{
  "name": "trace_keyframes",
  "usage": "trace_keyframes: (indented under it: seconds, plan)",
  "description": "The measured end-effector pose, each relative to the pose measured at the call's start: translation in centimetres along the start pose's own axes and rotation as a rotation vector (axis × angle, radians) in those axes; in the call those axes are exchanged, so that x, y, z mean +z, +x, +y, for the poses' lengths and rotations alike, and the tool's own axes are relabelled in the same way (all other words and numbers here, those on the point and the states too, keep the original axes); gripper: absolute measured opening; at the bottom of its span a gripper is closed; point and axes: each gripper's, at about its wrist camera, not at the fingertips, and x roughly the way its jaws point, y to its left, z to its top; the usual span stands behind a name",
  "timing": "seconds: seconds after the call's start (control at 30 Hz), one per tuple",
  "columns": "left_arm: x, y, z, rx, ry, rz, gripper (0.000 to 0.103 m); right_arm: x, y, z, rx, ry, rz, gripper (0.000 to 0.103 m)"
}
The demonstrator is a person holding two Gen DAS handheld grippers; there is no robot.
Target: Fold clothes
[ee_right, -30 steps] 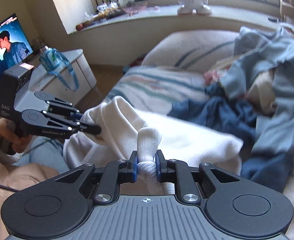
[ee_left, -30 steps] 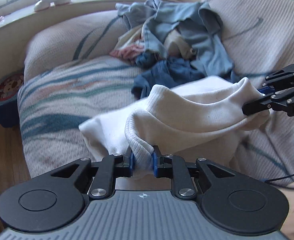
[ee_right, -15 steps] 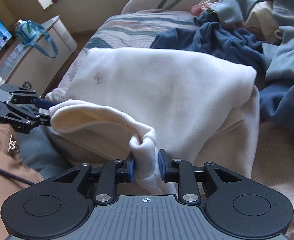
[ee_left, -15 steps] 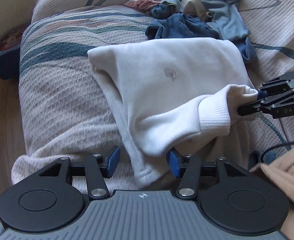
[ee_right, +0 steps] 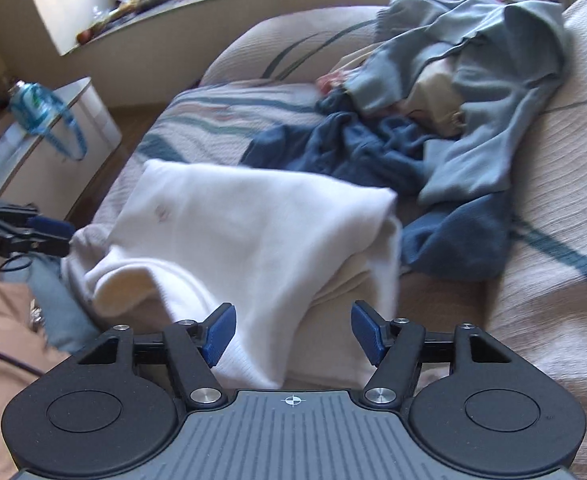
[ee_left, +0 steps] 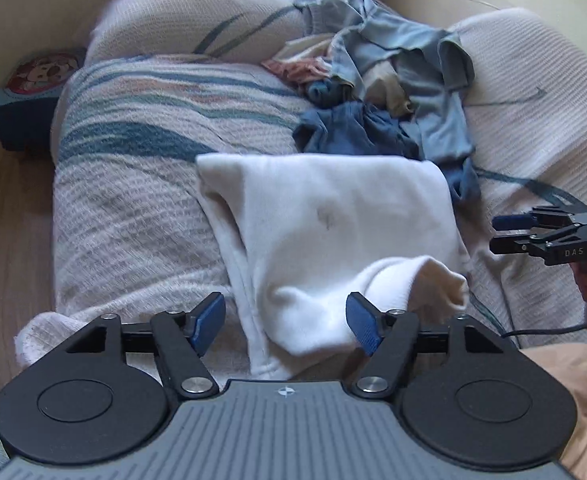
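white sweatshirt (ee_left: pixel 325 232) lay folded on the striped bed cover (ee_left: pixel 133 184), dead ahead of both tongs, long axis running away toward the blue clothes pile (ee_right: pixel 433 132). left gripper (ee_left: pixel 285 322) and right gripper (ee_right: pixel 293 332) had just been opening; jaws wide, cloth between but unpinched. both pitched steeply down, equally near the front hem.
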Motion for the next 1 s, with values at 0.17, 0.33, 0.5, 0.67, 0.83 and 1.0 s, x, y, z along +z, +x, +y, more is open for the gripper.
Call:
trace_keyframes:
  seconds: [0.17, 0.33, 0.5, 0.67, 0.83, 1.0]
  plan:
    - [0.7, 2.4, 0.6, 0.041, -0.022, -0.015, 0.071, -0.1, 2.2, -1.3, 0.000, 0.060, -0.007, 0.074]
    - [1.2, 5.8, 0.4, 0.078, -0.028, 0.020, 0.080, -0.5, 4.4, -2.8, -0.014, 0.115, -0.004, 0.080]
    - [0.9, 8.2, 0.6, 0.108, -0.026, 0.067, 0.084, -0.8, 5.6, -4.4, 0.001, 0.170, -0.011, 0.087]
    - [0.3, 9.1, 0.4, 0.097, 0.005, 0.068, 0.098, -1.0, 7.1, -5.3, 0.023, 0.201, 0.002, 0.093]
    - [0.1, 9.2, -0.1, 0.105, 0.026, 0.059, 0.101, -1.5, 8.5, -5.9, 0.067, 0.254, 0.020, 0.094]
    - [-0.1, 9.1, -0.2, 0.112, 0.000, 0.028, 0.098, -1.5, 9.6, -4.4, 0.099, 0.252, 0.032, 0.095]
